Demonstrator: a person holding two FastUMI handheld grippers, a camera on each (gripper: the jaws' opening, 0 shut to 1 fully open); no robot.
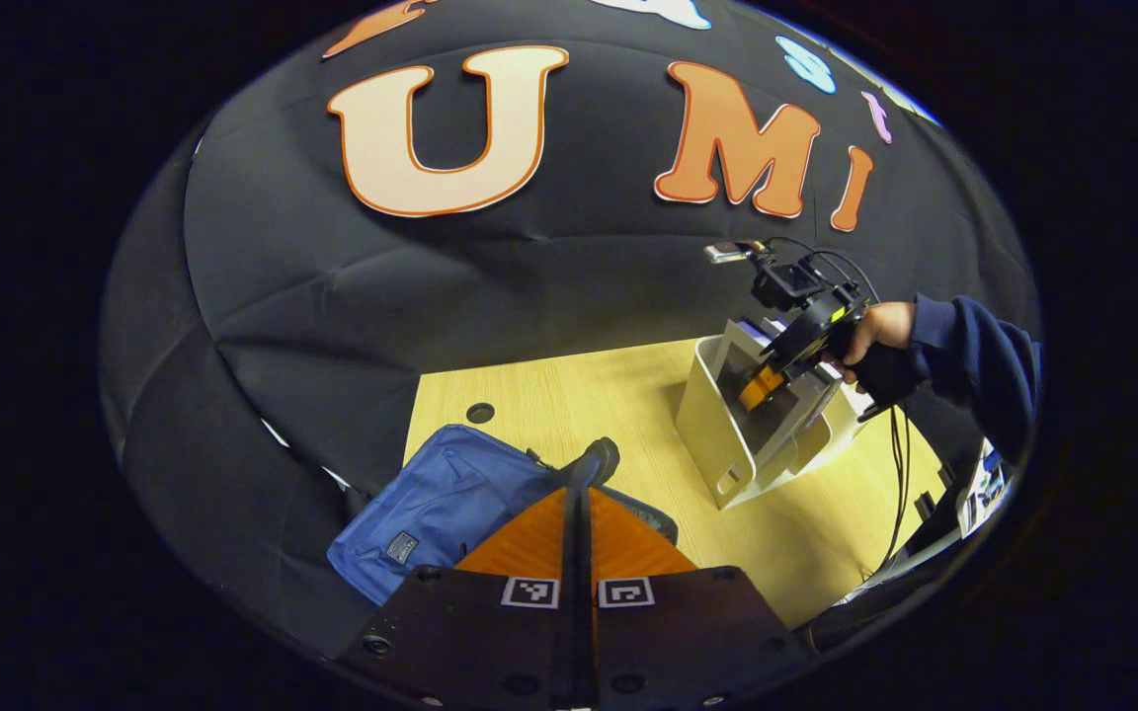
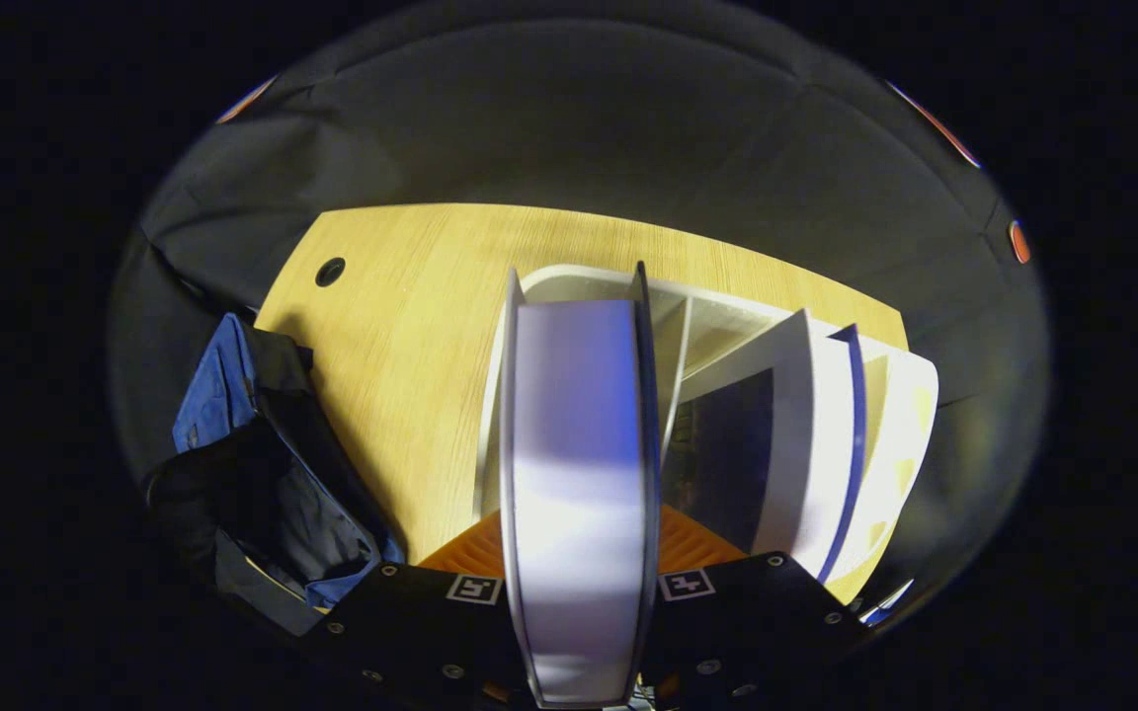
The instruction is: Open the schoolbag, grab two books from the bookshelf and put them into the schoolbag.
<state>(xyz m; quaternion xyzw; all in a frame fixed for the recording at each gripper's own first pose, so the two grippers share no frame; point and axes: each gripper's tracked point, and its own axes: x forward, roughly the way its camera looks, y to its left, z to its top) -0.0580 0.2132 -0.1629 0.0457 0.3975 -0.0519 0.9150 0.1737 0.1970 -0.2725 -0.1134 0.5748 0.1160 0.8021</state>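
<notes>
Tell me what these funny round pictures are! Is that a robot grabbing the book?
No robot: a person holds a grabbing tool, called a gripper, in each hand. Each gripper carries a camera looking along its fingers. The left gripper is pinched shut on the strap of the blue schoolbag lying on the wooden table. Farther off you see the person's hand holding the other one. The right gripper squeezes a book at the white bookshelf.
</notes>
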